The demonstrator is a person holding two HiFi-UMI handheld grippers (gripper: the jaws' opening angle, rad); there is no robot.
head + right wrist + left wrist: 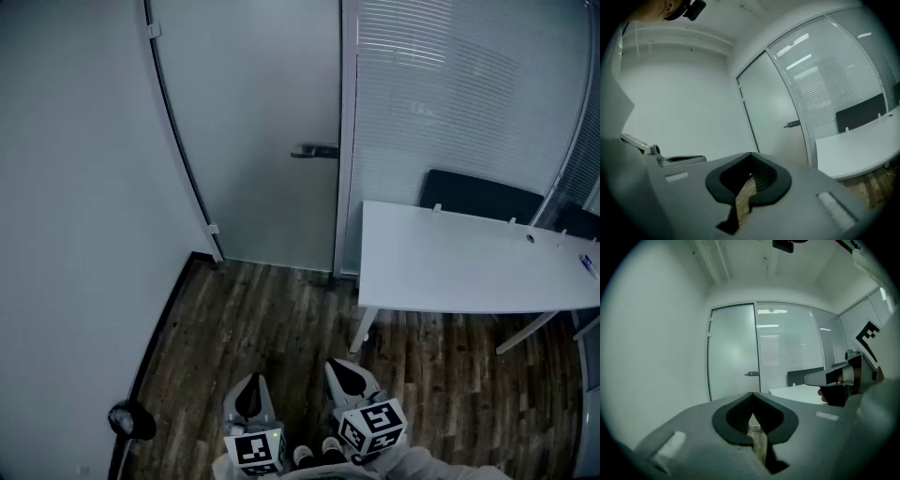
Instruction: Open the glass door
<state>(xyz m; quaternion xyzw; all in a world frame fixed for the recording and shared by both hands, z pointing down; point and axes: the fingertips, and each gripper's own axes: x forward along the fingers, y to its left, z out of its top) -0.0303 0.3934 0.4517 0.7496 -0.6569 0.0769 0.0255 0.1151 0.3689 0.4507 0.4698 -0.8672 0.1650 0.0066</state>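
Observation:
The frosted glass door [258, 122] stands closed at the far end of the room, its dark lever handle [314, 151] on the right edge. Both grippers are held low and near me, well short of the door. My left gripper [251, 382] is shut with nothing in it, and my right gripper [343, 366] beside it is also shut and empty. In the left gripper view the door [732, 352] and handle [751, 374] lie straight beyond the closed jaws of the left gripper [751, 395]. The right gripper view shows the handle [791, 124] beyond the right gripper [751, 155].
A white desk [469, 262] stands to the right of the door, with dark chairs [478, 194] behind it against a glass wall with blinds [450, 94]. A plain white wall [84, 206] runs along the left. A small black object [131, 420] sits on the wood floor [253, 319].

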